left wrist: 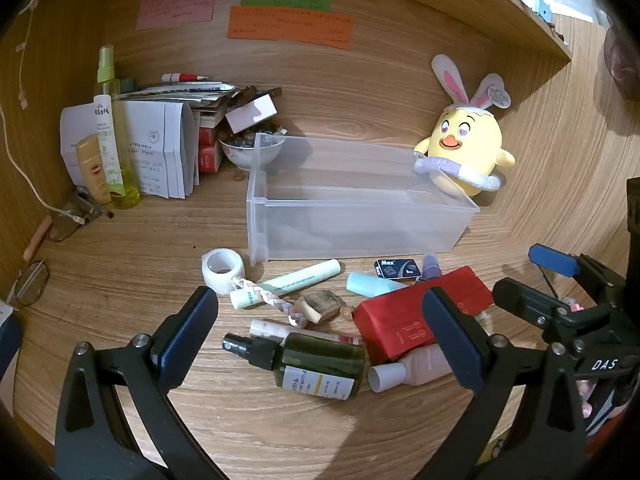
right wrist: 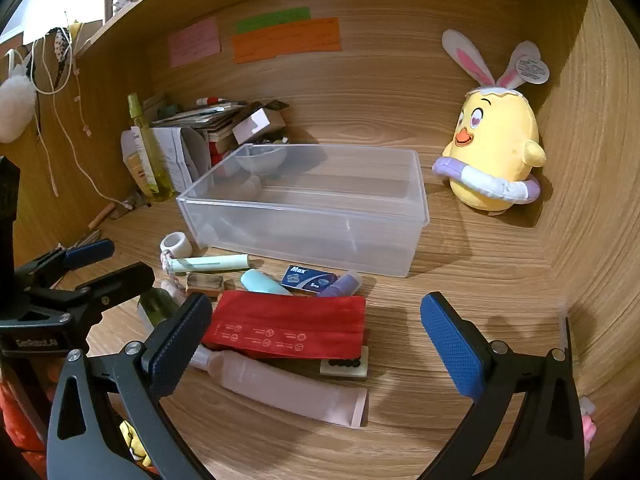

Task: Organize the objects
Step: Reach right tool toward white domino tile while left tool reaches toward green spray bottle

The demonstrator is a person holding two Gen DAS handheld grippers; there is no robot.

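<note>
Your wooden desk [right wrist: 460, 272] holds everything here. The clear plastic box [right wrist: 304, 216] sits in the middle of the desk, near the back wall. The yellow chick toy [right wrist: 496, 152] stands in the back right corner, close beside the box. Nearer the front edge lies a pile of small things. The red pack [right wrist: 288, 326] lies on top of the pink tube [right wrist: 288, 388]. The dark green spray bottle [left wrist: 316, 364] lies on its side just left of them. The pale green tube [left wrist: 292, 282], the white tape roll [left wrist: 222, 270] and the little blue box [right wrist: 308, 280] lie just in front of the clear box. Your left gripper [left wrist: 320, 340] and right gripper [right wrist: 316, 344] hang over the pile, each with jaws wide apart and holding nothing.
</note>
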